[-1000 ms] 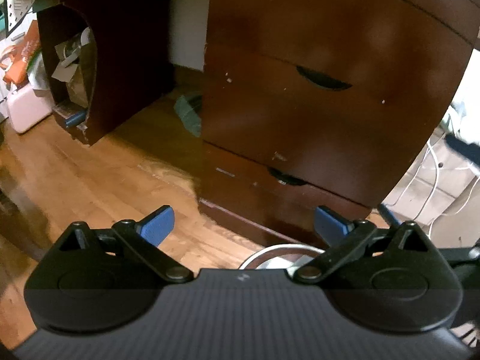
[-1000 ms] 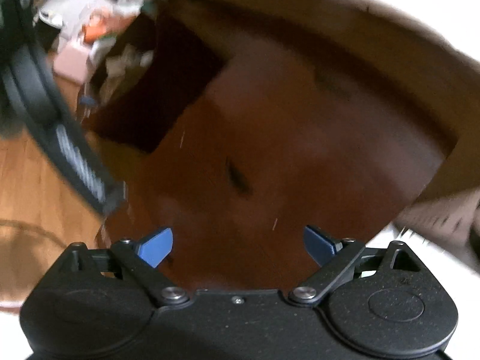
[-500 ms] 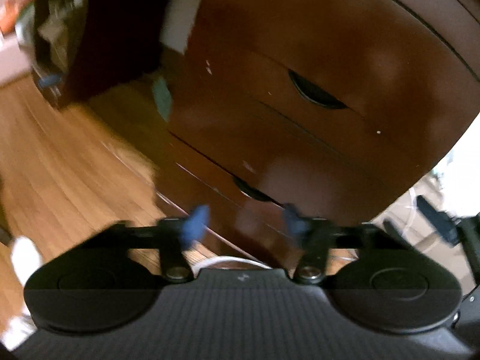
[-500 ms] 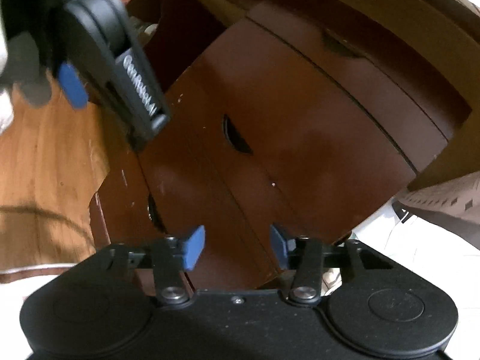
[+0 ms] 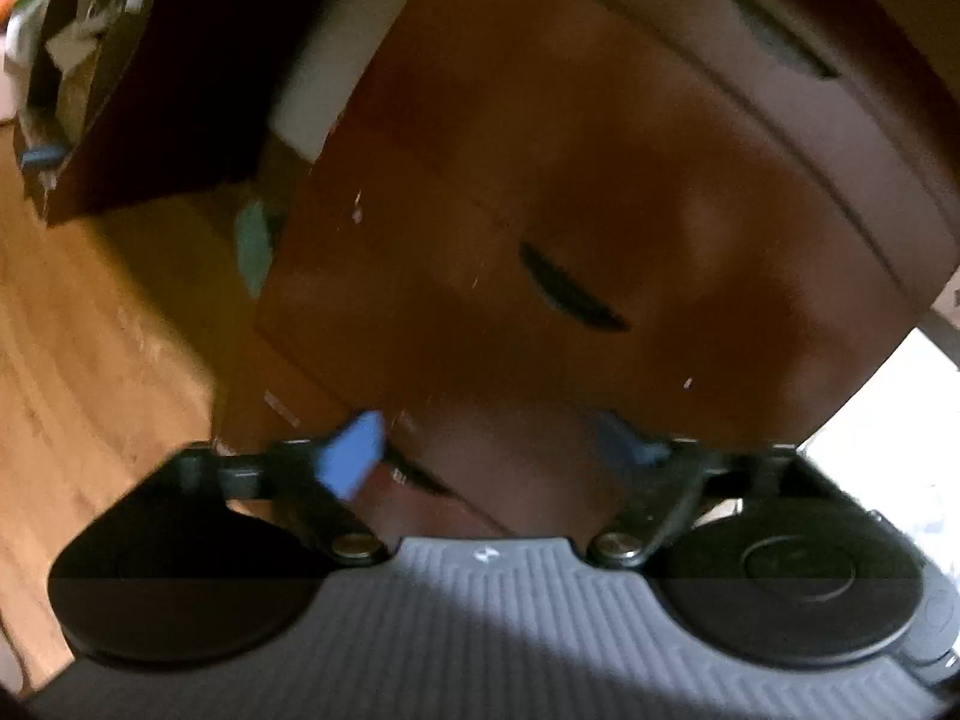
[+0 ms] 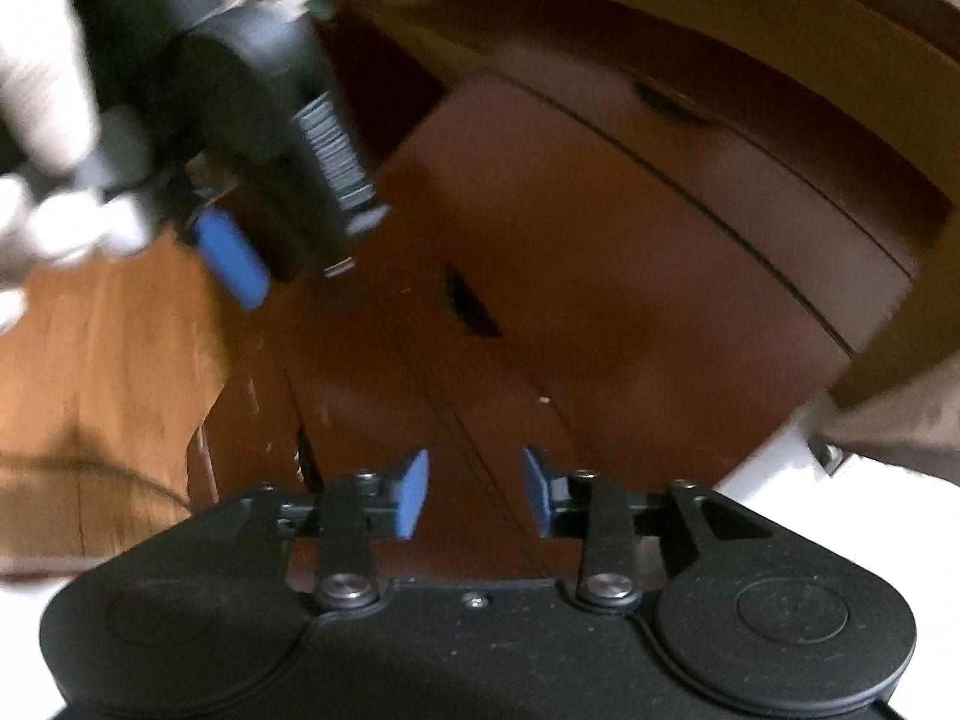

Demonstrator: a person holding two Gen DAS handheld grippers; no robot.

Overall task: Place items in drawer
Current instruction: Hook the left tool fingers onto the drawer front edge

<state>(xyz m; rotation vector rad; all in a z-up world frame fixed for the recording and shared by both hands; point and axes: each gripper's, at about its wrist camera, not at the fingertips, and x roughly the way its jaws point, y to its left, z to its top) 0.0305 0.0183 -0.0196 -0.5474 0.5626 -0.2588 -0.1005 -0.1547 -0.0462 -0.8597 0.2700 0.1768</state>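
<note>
While both empty tongs, left (image 5: pixel 489 450) and right (image 6: pixel 474 492), gape, the closed drawer front (image 5: pixel 600 228) fills the space ahead.

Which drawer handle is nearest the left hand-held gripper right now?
The lowest handle slot, right beside the left hand-held gripper. The middle slot and top slot sit farther up the front.

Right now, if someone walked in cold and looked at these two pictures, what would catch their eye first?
The dark brown wooden chest of drawers fills both views, its drawers shut, with a curved slot handle near the middle of the left view. In the right view's upper left, the left gripper cuts in, blurred, one blue finger pad showing. Low in that view, the right gripper stands empty, its jaws apart, facing the drawer fronts.
</note>
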